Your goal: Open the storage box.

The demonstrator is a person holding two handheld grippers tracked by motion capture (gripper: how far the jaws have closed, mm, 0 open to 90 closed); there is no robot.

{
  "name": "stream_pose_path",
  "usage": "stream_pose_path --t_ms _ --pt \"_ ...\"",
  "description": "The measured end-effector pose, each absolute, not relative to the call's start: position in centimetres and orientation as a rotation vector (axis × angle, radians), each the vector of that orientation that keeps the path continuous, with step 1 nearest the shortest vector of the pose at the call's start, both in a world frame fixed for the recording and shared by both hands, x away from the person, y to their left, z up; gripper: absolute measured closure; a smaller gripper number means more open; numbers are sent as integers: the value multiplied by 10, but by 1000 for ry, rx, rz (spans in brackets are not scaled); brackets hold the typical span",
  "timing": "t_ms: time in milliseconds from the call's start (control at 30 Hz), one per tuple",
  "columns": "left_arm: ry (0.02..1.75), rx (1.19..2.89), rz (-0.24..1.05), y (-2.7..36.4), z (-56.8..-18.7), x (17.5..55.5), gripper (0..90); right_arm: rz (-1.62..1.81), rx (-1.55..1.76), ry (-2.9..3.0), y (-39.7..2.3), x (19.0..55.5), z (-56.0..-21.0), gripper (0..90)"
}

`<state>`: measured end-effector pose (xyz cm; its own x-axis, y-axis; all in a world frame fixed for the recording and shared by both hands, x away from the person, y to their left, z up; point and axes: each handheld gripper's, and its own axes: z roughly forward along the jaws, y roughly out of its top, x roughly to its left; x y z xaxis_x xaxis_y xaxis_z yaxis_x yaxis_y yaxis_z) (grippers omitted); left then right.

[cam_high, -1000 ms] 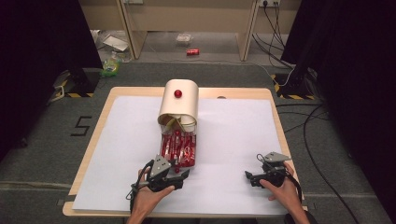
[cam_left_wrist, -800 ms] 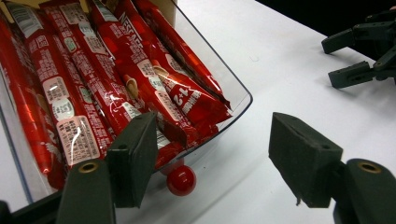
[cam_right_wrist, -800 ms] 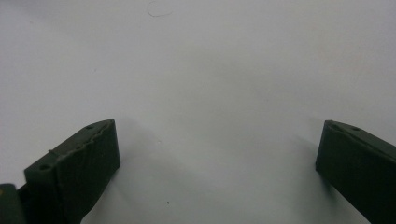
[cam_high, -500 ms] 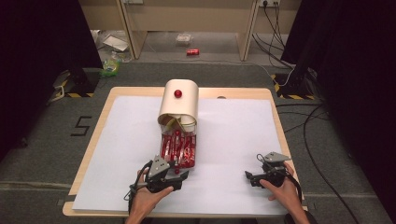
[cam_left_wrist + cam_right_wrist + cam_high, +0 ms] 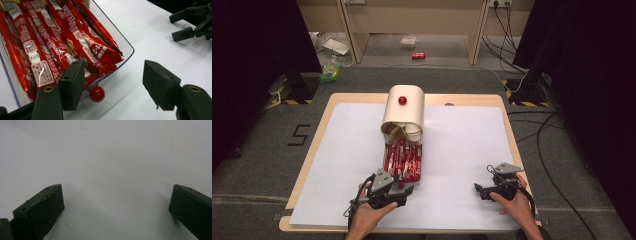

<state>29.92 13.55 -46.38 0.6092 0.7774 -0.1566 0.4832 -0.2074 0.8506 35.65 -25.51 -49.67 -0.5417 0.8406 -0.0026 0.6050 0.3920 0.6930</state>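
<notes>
The left gripper (image 5: 112, 85) stands open at the near end of a clear drawer (image 5: 126, 56), its jaws wide apart with nothing pressed between them. One jaw sits just in front of the drawer's front wall, the other over bare white paper (image 5: 150, 32). Between them, closer to the first jaw, is the drawer's small red knob (image 5: 97, 94), not gripped. The drawer is pulled out and packed with red snack sticks (image 5: 62, 42) lying lengthwise. From the high view, it slides out of a cream, round-topped box (image 5: 403, 112) with a red ball (image 5: 402, 100) on it, set mid-bench (image 5: 337, 100). The right gripper (image 5: 116, 205) is also wide open and empty, resting on the paper well apart from the drawer, near the bench's right edge.
</notes>
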Motion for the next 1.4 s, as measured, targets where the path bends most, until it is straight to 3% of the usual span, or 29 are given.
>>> stream_pose_path --t_ms 367,1400 --pt "1046 1850 376 138 -461 301 379 925 1254 2302 -255 357 -497 3" --pt "1105 1788 466 141 -443 326 335 924 1255 2303 -255 357 -497 3"
